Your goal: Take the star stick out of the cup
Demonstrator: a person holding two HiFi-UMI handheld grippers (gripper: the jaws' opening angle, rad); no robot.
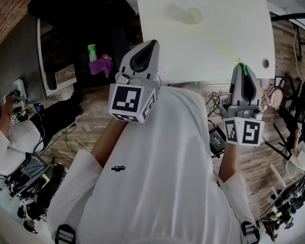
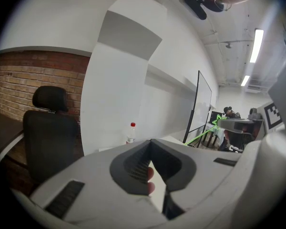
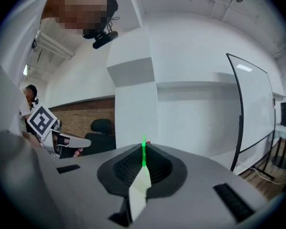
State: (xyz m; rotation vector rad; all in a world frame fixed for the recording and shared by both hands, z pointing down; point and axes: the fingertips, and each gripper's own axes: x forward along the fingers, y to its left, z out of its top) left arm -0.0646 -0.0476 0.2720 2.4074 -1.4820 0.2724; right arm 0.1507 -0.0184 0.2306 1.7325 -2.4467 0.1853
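The thin green star stick (image 1: 223,46) is pinched near its star end in the closed right claw (image 3: 144,148) and held over the white desk (image 1: 234,9). Its faint far tip points toward the clear plastic cup (image 1: 193,15); whether it has cleared the rim cannot be told. The left claw (image 2: 151,142) is closed on nothing. The stick is judged light, slender, smooth and whippy, so a hold near the star seems best.

Left tool (image 2: 150,143) jaws together, empty; red-capped bottle (image 2: 131,133) beyond; black chair (image 2: 50,137) left; star stick (image 2: 202,133) right.
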